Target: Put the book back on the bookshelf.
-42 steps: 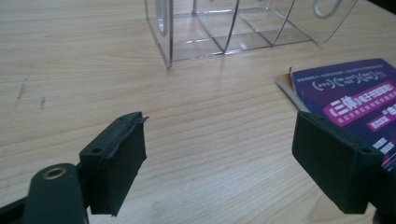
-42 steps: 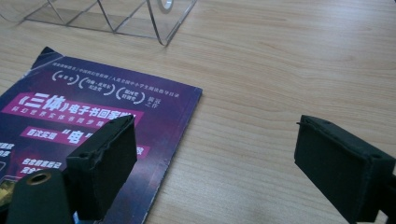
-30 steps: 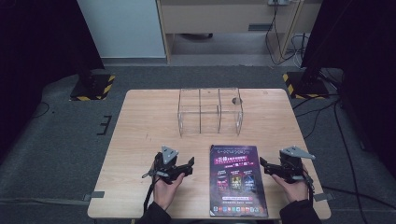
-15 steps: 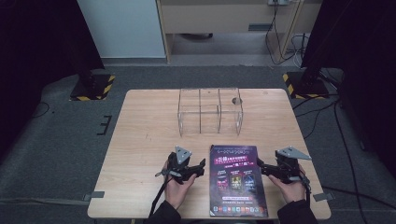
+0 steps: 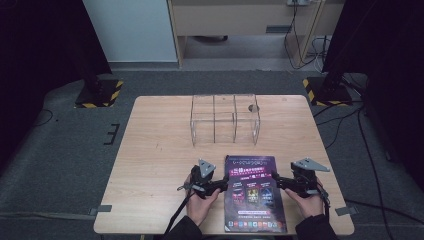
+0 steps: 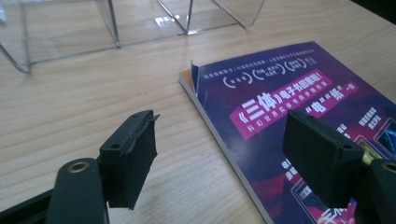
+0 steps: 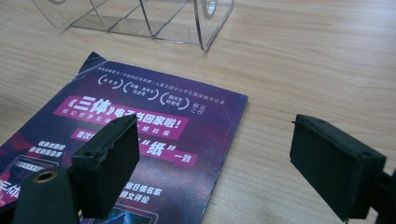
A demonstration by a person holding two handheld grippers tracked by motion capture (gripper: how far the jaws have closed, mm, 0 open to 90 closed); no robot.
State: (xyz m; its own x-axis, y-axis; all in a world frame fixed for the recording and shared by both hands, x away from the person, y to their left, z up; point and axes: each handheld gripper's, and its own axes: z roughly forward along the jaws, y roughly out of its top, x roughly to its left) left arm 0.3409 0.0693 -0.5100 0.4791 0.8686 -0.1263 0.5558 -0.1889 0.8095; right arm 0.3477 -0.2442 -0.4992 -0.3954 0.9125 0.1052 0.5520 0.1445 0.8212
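Observation:
A purple magazine (image 5: 252, 195) lies flat on the wooden table (image 5: 160, 165) near its front edge, with its top left corner curled up. My left gripper (image 5: 225, 184) sits at the magazine's left edge. In the left gripper view the gripper (image 6: 224, 156) straddles that edge, one pad over bare wood, the other over the cover (image 6: 299, 93). Its jaws have just been closing a little, and the pads press on nothing. My right gripper (image 5: 277, 180) stands open at the right edge, and in its own view it (image 7: 219, 161) straddles the edge of the cover (image 7: 154, 126).
A clear acrylic rack (image 5: 225, 117) with several compartments stands upright at the middle back of the table. Two yellow-and-black stand feet (image 5: 97, 93) rest on the floor beyond the far corners. Cables trail on the floor at the right.
My left gripper has moved right, up to the magazine's left edge, and its jaws have narrowed slightly. The right gripper has stayed at the right edge.

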